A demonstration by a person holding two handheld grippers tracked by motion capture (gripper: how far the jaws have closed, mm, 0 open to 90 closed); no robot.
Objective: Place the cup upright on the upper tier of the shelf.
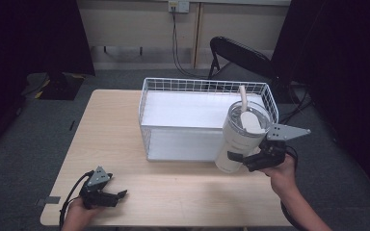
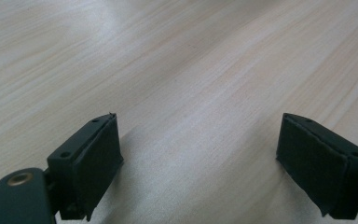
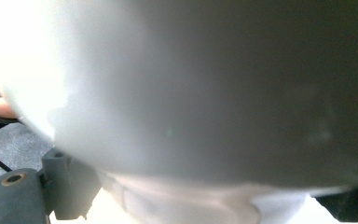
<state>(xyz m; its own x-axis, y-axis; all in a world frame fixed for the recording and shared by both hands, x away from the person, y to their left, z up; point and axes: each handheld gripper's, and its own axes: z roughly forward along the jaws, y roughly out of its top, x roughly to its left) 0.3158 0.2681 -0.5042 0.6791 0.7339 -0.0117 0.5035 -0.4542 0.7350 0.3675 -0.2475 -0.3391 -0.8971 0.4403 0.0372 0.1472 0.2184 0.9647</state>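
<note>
right gripper [image 1: 250, 161] clamps white tumbler [image 1: 238, 139] low on its body, cup tilted, straw end up, held off the desk [image 1: 125, 125] at the wire basket [image 1: 173, 86] front right corner; left gripper [image 1: 118, 196] idle, jaws apart, far off.

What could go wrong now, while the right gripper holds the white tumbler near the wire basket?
1. The right gripper grips the white tumbler low on its body while it leans, so the top-heavy cup might slip or rotate between the jaws.
2. The tumbler is close to the wire basket at its front right corner; its base might catch the rim.
3. The straw stands up through the lid and might strike something.
</note>
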